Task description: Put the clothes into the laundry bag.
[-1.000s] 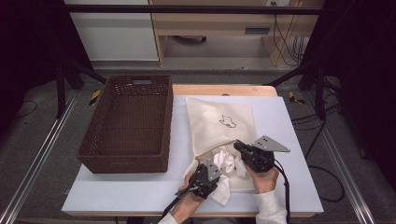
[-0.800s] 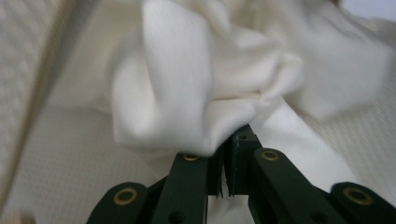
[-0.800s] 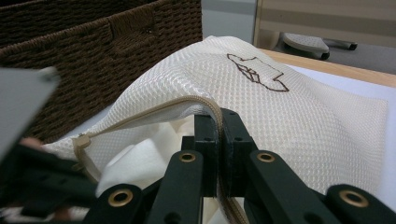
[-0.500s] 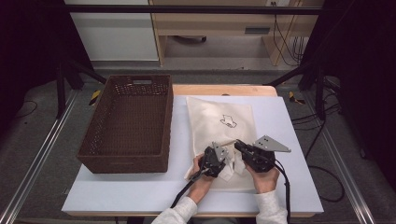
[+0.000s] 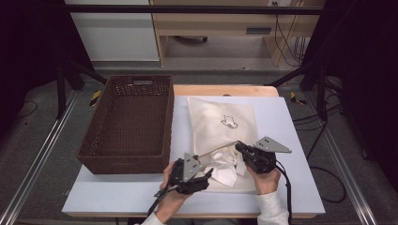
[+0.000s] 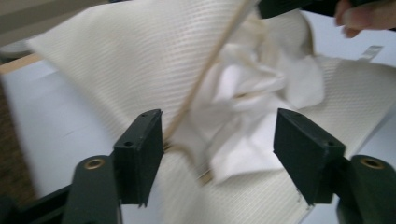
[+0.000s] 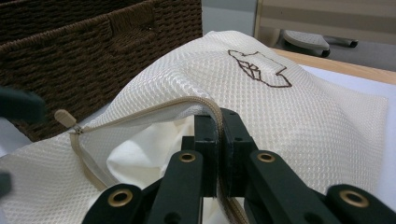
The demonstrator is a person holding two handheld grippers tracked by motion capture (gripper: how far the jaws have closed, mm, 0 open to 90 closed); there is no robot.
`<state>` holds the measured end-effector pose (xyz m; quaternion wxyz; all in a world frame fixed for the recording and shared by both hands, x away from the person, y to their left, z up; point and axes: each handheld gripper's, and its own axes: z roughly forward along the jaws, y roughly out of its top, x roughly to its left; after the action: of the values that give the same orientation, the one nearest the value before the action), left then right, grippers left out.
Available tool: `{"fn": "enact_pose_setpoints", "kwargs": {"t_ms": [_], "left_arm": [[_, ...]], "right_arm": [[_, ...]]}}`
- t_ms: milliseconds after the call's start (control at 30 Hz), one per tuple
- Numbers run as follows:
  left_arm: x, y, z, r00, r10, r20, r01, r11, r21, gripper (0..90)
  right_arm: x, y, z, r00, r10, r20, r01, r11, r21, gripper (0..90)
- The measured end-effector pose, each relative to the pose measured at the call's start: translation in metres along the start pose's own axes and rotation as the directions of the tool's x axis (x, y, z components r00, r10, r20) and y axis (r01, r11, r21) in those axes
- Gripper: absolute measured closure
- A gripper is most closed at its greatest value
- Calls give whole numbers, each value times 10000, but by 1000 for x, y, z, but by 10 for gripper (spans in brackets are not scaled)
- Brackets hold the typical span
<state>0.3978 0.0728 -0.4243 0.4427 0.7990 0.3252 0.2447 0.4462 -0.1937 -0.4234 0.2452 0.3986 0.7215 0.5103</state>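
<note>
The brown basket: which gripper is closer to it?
Left. The left gripper hangs open just off the basket's near right corner; the right gripper is farther right, clamped on the mesh bag's zipper edge.

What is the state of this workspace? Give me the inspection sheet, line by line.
Surface: white table top, level and clean.
Job's things: cream mesh bag lying flat, zip open at the near end; white cloth bunched in its mouth; empty brown basket to its left.
Clutter: nothing seen.
Grippers: right hand-held gripper shut on the bag's zip edge, lifting it; left hand-held gripper open, its jaws have just been opening, nothing gripped between them.
Cables: one black cable trails from the right gripper and one from the left, both off the near edge.
Surroundings: loose floor cables at right, wooden furniture behind.
</note>
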Motion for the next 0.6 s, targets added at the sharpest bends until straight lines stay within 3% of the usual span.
{"fn": "enact_pose_setpoints", "kwargs": {"t_ms": [100,233,300,433,600], "left_arm": [[17,-13,-5,9993,-274,-260,289,9979,578,314],[27,-31,7,9987,-511,-61,514,9872,1508,328],[27,-40,13,9965,-738,382,663,9830,1713,389],[26,-52,21,9929,-752,923,578,9822,1785,583],[28,-60,20,9897,-1048,973,863,9802,1780,787]], "right_arm": [[1,0,1,10000,-20,-18,20,10000,39,869],[2,-1,2,10000,-17,-43,17,10000,82,867],[2,-1,2,10000,-27,-63,28,9999,167,867],[5,-2,3,9999,-119,-23,120,9995,303,865],[10,-4,6,9995,-259,185,249,9984,511,833]]}}
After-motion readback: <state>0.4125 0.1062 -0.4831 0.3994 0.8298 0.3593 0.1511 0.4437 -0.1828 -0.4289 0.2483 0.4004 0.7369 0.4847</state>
